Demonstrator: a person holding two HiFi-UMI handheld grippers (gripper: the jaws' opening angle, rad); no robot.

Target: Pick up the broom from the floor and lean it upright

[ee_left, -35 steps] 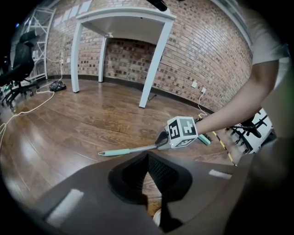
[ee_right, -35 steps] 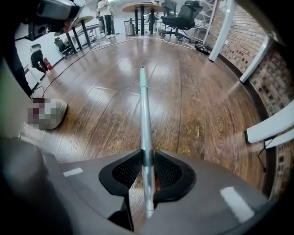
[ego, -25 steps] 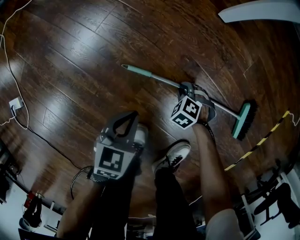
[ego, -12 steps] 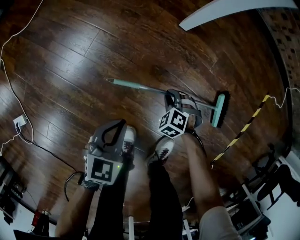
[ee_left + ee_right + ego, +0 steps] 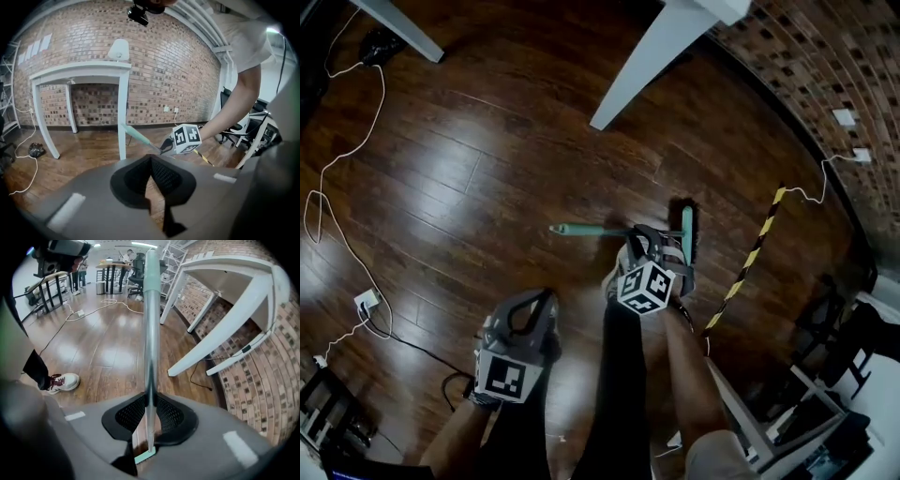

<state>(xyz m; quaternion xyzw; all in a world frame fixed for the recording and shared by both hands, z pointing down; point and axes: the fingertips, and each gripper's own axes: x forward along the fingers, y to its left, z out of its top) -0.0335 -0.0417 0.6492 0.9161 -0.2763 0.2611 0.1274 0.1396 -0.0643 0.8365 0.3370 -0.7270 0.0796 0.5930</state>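
The broom has a teal grip [image 5: 575,230], a metal shaft and a teal brush head [image 5: 686,231]; it hangs off the dark wood floor. My right gripper [image 5: 654,249] holds the shaft between its pads near the head, and its jaws are opening slightly. In the right gripper view the shaft [image 5: 150,338] runs up and away from the right gripper [image 5: 150,401], with the brush head [image 5: 145,456] just below. My left gripper [image 5: 546,294] is shut and empty, lower left of the broom. From the left gripper [image 5: 151,159] I see the teal grip [image 5: 136,135].
A white table [image 5: 656,56] stands ahead by a brick wall [image 5: 806,66]. Yellow-black tape [image 5: 750,253] lies on the floor to the right. White cables [image 5: 337,178] trail at the left. The person's shoe [image 5: 61,380] is below. Office chairs stand at the lower right.
Both grippers have risen. The broom has come up off the floor with the right gripper and swung, its head now close beside that gripper. The table and brick wall have come into view.
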